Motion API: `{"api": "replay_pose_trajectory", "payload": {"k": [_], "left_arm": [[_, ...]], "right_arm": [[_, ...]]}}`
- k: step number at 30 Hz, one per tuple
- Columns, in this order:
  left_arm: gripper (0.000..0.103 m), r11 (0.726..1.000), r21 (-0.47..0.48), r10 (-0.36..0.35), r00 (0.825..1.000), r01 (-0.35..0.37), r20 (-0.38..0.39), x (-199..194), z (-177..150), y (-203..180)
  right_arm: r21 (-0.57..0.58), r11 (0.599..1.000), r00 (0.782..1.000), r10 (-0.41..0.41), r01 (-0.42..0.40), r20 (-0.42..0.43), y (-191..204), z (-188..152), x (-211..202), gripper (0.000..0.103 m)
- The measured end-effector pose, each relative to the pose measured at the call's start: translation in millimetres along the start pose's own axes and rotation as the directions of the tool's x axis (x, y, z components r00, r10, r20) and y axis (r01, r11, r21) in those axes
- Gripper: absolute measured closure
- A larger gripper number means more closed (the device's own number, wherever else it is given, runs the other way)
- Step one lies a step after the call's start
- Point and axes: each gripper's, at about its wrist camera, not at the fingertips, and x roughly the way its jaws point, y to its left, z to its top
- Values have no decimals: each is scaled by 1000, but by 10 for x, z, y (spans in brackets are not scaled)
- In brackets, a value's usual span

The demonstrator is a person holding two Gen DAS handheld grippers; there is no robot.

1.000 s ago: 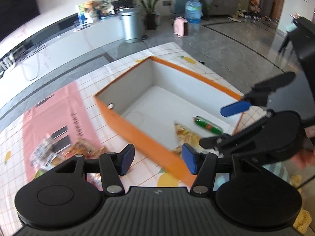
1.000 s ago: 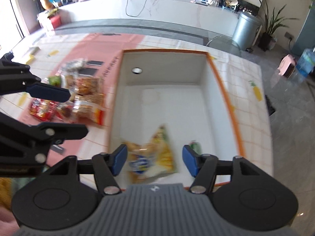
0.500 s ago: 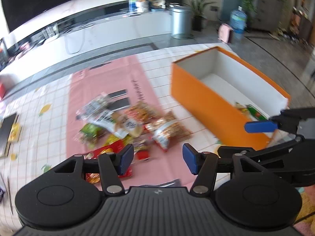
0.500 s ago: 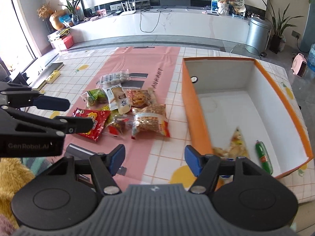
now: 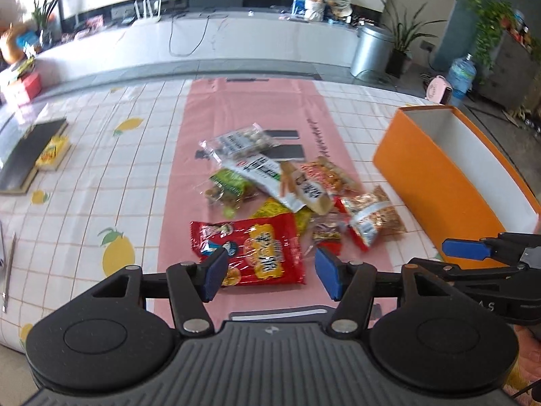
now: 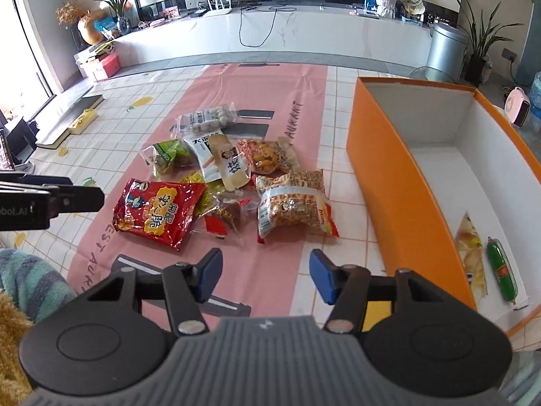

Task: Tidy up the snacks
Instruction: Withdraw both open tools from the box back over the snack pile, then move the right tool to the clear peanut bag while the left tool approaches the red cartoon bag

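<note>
A heap of snack packets lies on the pink mat (image 6: 270, 94). The big red packet (image 5: 252, 252) (image 6: 157, 209) lies at its near left, a peanut bag (image 6: 292, 199) (image 5: 372, 218) at its near right. The orange box (image 6: 399, 182) (image 5: 439, 182) stands to the right and holds a yellow packet (image 6: 471, 257) and a green sausage (image 6: 502, 270). My left gripper (image 5: 268, 272) is open and empty, just in front of the red packet. My right gripper (image 6: 265, 275) is open and empty, near the heap's front edge.
A black board (image 5: 30, 155) and a yellow pack (image 5: 54, 152) lie at the table's far left. A metal tool (image 5: 8, 270) lies at the left edge. Beyond the table are a long white counter (image 6: 304, 30) and a bin (image 6: 446, 47).
Both grippers have swung left, away from the box and toward the snack heap. The yellow packet, between the right gripper's fingers a second ago, now lies in the box.
</note>
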Motion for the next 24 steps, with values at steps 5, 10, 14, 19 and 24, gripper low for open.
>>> {"api": "replay_pose_trajectory", "payload": {"k": [5, 10, 14, 19, 24], "left_arm": [[21, 1000, 6, 23, 998, -23, -50, 214, 56, 122], [20, 1000, 12, 30, 994, -29, -102, 456, 90, 228], [20, 999, -35, 14, 988, -20, -155, 677, 104, 366], [20, 996, -87, 5, 979, -23, -204, 849, 87, 491], [20, 992, -127, -31, 975, 3, -220, 949, 62, 539]], "right_arm": [[31, 999, 1000, 6, -6, -13, -44, 127, 171, 44], [27, 1000, 999, -15, 16, -30, -80, 220, 376, 44], [14, 1000, 999, -24, 24, -32, -115, 296, 521, 43], [-1, 999, 998, -43, 43, -53, -163, 424, 719, 34], [17, 999, 997, -40, 42, -73, -217, 460, 893, 34]]}}
